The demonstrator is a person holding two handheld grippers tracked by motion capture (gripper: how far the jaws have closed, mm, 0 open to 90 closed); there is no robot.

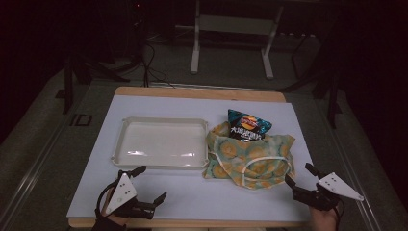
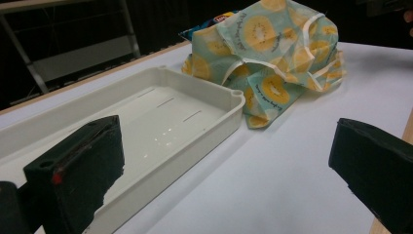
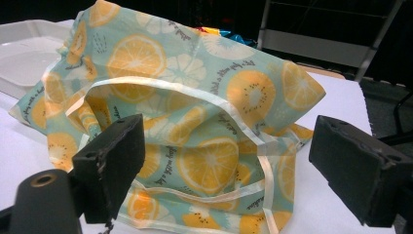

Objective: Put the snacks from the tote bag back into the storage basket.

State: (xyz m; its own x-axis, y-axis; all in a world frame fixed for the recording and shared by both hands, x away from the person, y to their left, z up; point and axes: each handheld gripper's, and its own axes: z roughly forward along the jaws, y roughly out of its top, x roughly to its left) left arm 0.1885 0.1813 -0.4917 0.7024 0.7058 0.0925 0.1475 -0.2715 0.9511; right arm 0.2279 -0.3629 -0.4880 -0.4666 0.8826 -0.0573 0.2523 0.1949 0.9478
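High view: I am bringing the right gripper [image 1: 299, 179] up to the fruit-print cloth bag [image 1: 250, 159], jaws spread.
I am judging the bag soft, light and floppy, so I am aiming for its pale handle strap [image 3: 195, 95]; it is lying on the desk [image 1: 192, 192] just ahead of these jaws, beside the tray [image 1: 161, 143], chip packet [image 1: 248, 125] poking out. Left gripper [image 1: 149, 185] is idling, jaws spread, empty.

The high view is dim, with the room beyond the table [image 1: 192, 202] falling to black from 9 o'clock round to 3. Light comes from overhead: a soft glare streak sits on the tray [image 1: 159, 155] floor (repeated as small glints in the left gripper view). Both gripper views are brighter, though near jaws look slightly soft and grainy.
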